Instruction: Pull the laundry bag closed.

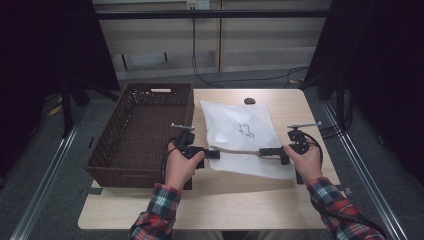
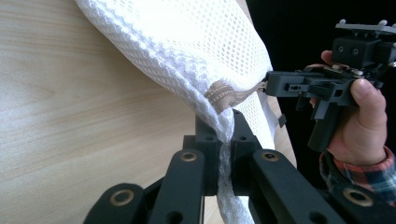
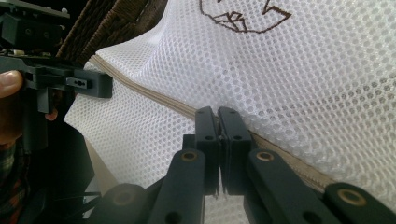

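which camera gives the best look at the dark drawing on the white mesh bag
The high view: the whole drawing sits unobstructed mid-bag. The right gripper view catches its lower part, cropped by the top edge. The left gripper view has mesh but no drawing.

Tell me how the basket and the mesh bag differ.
The basket is dark brown woven wicker with stiff upright walls; the mesh bag is white, soft and lies mostly flat. The basket stands untouched; the bag's beige zipper edge is pinched by the left gripper and right gripper. Both rest on the table.

Left claw [image 2: 225, 133] pinches the white mesh bag [image 2: 187, 51] edge.
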Motion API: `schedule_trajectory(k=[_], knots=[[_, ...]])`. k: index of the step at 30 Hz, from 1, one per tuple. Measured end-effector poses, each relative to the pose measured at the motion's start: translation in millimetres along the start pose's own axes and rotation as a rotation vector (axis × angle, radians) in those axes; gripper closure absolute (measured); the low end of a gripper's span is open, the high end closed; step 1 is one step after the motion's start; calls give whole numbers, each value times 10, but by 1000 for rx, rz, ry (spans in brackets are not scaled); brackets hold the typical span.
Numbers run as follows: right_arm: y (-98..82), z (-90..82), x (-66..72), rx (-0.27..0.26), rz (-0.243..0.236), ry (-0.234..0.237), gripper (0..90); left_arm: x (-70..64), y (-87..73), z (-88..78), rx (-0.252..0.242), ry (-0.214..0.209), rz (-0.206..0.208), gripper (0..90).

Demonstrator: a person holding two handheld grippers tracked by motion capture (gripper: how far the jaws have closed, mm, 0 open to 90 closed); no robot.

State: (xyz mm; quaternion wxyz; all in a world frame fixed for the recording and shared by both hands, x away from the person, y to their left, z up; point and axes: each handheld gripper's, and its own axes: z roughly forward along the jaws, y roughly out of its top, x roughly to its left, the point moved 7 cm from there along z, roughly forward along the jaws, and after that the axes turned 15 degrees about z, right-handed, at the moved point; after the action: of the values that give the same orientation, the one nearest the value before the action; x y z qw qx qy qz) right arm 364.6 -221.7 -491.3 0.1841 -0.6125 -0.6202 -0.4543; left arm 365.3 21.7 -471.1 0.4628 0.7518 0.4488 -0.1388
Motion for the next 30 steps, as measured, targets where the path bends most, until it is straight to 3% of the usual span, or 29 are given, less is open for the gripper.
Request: schedule_trajectory(k=[26, 30], knots=[[26, -75, -72, -11, 20, -1, 878, -9, 22, 5, 2, -4, 7, 861], [28, -84, -86, -9, 16, -3, 878, -25, 25, 11, -1, -6, -9, 861]])
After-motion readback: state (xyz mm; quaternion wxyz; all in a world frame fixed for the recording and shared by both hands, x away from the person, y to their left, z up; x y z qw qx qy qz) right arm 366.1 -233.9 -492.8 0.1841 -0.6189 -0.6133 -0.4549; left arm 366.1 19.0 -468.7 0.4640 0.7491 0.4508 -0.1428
